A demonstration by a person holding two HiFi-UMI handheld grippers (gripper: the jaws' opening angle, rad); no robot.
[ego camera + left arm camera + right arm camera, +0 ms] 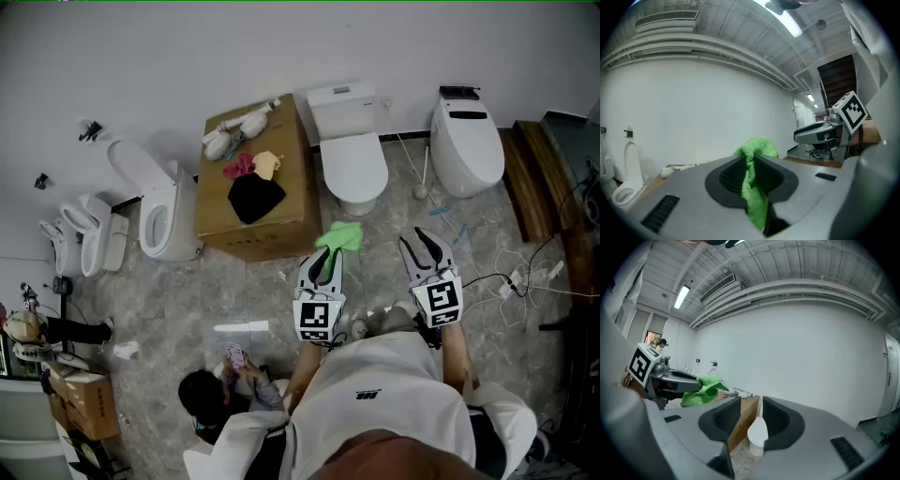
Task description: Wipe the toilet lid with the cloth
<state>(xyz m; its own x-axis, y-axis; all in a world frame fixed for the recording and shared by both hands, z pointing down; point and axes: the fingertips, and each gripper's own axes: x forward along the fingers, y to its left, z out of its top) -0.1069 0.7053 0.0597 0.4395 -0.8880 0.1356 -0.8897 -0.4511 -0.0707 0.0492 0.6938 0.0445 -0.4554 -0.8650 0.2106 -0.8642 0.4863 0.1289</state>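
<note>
A white toilet with its lid (352,161) down stands against the far wall; in the right gripper view the lid (758,432) shows small between the jaws. My left gripper (328,253) (751,161) is shut on a green cloth (340,235) (754,197), held in the air just in front of the toilet bowl. The cloth (701,390) bunches out past the jaws. My right gripper (419,240) (751,413) hangs to the right of the left one, open with nothing between its jaws, a little short of the toilet.
A cardboard box (283,220) left of the toilet carries a black cloth (255,198) and several other rags. Another toilet (466,141) stands at the right, one with its lid up (164,214) at the left. A person (214,398) crouches behind me. Cables (525,267) lie on the floor.
</note>
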